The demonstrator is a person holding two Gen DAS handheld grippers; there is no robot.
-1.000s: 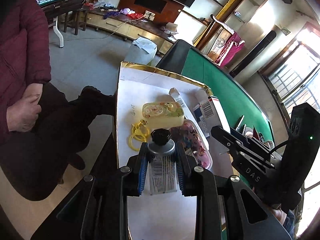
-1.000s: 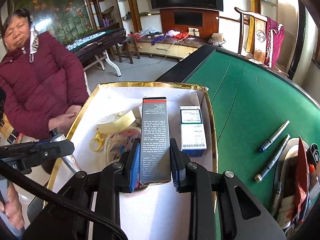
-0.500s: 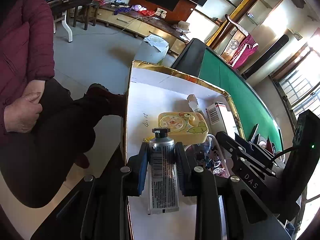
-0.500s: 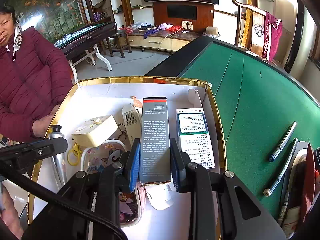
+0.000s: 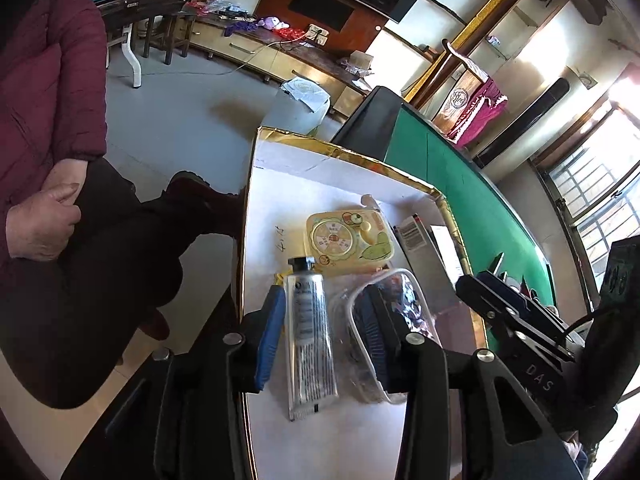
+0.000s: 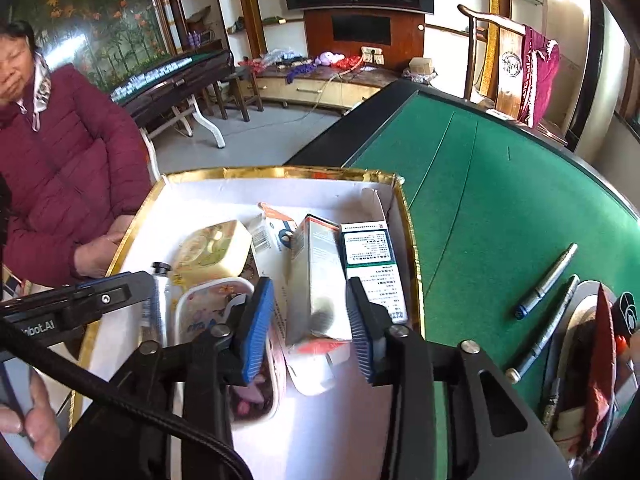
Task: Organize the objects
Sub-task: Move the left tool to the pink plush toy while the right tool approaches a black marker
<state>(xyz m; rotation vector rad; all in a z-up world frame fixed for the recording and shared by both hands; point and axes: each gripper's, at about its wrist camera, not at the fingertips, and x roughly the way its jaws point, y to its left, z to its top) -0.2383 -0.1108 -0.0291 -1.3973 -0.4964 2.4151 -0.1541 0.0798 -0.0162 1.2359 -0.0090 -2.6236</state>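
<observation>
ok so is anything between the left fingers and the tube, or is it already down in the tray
Nothing visible is in the way. The tube lies flat on the white floor of the tray, between the left gripper's fingers, whose jaws have just been opening and no longer press it. A clear pouch lies beside it.

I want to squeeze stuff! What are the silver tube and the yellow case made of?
The silver tube looks like soft metal or foil-laminate, shiny, with a crimped flat end and black screw cap. The yellow case looks like hard glossy plastic, with rounded moulded edges and printed cartoons.
</observation>
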